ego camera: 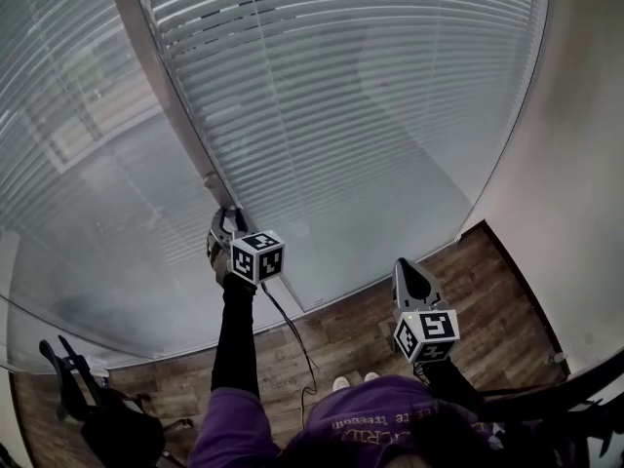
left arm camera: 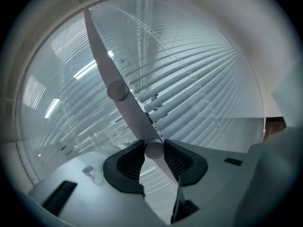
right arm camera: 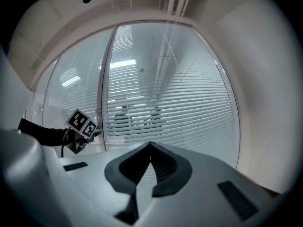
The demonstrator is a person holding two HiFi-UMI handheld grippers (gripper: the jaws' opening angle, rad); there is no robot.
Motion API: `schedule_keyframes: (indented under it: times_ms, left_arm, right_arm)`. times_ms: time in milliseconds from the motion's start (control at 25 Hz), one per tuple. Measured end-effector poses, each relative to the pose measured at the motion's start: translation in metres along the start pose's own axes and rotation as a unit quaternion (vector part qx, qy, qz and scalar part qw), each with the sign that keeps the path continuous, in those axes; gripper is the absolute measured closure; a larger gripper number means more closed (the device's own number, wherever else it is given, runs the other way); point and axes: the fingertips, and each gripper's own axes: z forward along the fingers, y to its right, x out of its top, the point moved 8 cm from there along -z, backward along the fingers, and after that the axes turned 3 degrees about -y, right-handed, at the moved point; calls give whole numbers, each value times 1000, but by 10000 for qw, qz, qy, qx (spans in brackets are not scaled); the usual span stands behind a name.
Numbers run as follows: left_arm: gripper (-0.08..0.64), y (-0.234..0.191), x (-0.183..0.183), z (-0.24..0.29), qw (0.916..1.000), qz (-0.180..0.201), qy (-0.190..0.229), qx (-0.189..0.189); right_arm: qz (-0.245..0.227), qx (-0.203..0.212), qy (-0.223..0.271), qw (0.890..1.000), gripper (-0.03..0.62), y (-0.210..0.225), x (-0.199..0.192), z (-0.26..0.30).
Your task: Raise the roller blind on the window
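A slatted blind (ego camera: 341, 96) hangs behind the glass, lowered over most of the pane; it also shows in the right gripper view as blind (right arm camera: 165, 108). A grey upright frame post (ego camera: 161, 86) splits the window. My left gripper (ego camera: 226, 226) is up against this post. In the left gripper view, the left gripper (left arm camera: 154, 151) is shut on a small round knob (left arm camera: 154, 149) on the post (left arm camera: 109, 65). A second round knob (left arm camera: 117, 90) sits higher on the post. My right gripper (ego camera: 410, 267) hangs lower right, away from the glass, and the right gripper (right arm camera: 150, 146) is shut with nothing in it.
A white wall (ego camera: 575, 164) closes the right side. Below is a wooden floor (ego camera: 497, 300) with a dark cable (ego camera: 297, 344) running down from the left gripper. A black stand (ego camera: 73, 378) is at the bottom left. The person's purple sleeve (ego camera: 234, 427) is at the bottom.
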Motion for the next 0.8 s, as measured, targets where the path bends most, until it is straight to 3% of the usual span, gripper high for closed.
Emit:
schedule_keyframes:
  times_ms: [160,320,400,800]
  left_arm:
    - [433,-1,-2,-2,9993,-384,16,-39]
    - [433,-4,-4,-2,9889,-1417,-61,-447]
    - [433,-5,-4,-1,9830,-1730,-60,-610]
    - [434,-10,-6,4,9777,-2028,2,-546]
  right_arm:
    - [-53,39,19,10000,594,0,1,1]
    - [-51,53,-4,10000,594,-1,1,1]
    - [-38,41,-22,10000,594,-1,1,2]
    - [-76,55,-43,9999,594,-5,2,9]
